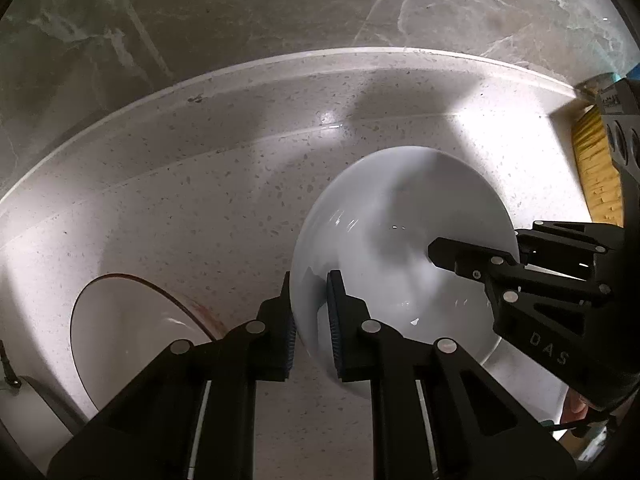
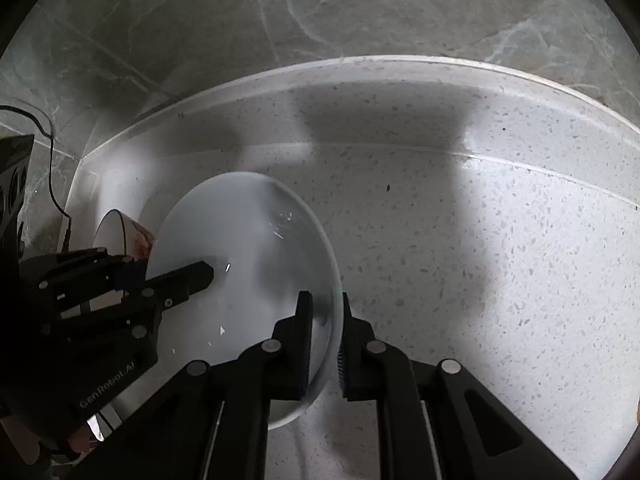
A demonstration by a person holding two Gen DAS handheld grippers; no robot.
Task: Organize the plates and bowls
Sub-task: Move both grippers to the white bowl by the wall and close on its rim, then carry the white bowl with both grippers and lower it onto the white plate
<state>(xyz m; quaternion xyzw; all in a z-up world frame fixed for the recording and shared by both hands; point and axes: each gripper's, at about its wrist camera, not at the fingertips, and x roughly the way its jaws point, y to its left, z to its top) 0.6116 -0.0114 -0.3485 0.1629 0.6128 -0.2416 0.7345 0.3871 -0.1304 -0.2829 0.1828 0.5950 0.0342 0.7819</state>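
A pale glossy bowl (image 1: 400, 220) sits on the speckled counter (image 1: 200, 208). My left gripper (image 1: 311, 292) is shut on its left rim, one pad inside the bowl and one outside. My right gripper (image 2: 325, 304) is shut on the opposite rim of the same bowl (image 2: 240, 232), again with the wall between its pads. Each view also catches the other gripper: the right one (image 1: 476, 242) on the bowl's far side and the left one (image 2: 172, 270) reaching in from the left. A white plate with a brown rim (image 1: 132, 332) lies to the left of the bowl.
The counter ends in a raised ledge (image 1: 320, 60) against a grey marbled wall. A yellow ribbed object (image 1: 596, 168) lies at the counter's right end. On the left are a dish with a red pattern (image 2: 120, 236) and a black cable (image 2: 52, 168).
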